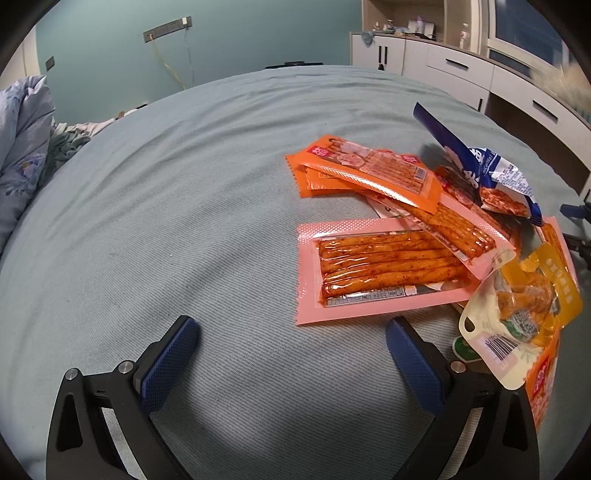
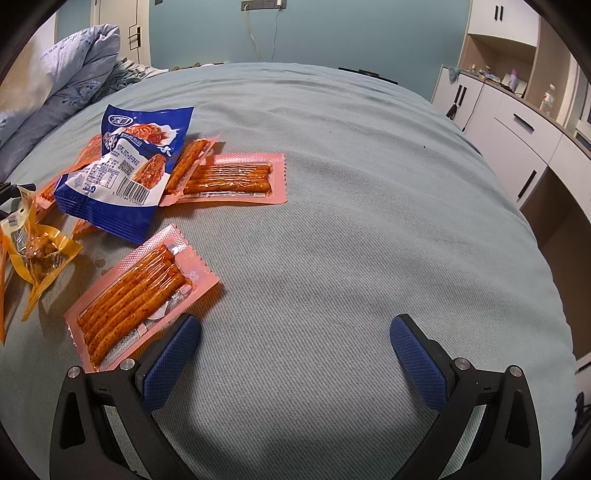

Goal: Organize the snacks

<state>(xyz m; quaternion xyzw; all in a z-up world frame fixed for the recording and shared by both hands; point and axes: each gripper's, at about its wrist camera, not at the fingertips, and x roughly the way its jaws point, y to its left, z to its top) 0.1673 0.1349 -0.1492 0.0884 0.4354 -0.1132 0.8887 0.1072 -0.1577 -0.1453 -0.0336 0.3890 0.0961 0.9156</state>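
A pile of snack packs lies on a grey-blue bed sheet (image 1: 184, 221). In the left wrist view a pink pack of spicy sticks (image 1: 376, 269) lies just ahead of my open, empty left gripper (image 1: 291, 339), with orange packs (image 1: 365, 173), a blue bag (image 1: 480, 166) and a yellow pouch (image 1: 524, 310) to the right. In the right wrist view my open, empty right gripper (image 2: 295, 336) hovers over bare sheet; a pink stick pack (image 2: 136, 295) lies by its left finger, another pink pack (image 2: 232, 181), the blue bag (image 2: 125, 166) and yellow pouch (image 2: 37, 251) sit further left.
A rumpled floral quilt (image 2: 66, 74) is piled at the bed's left side. White cabinets and drawers (image 2: 517, 122) stand to the right past the bed edge. A teal wall with a socket and cables (image 2: 258, 22) is behind the bed.
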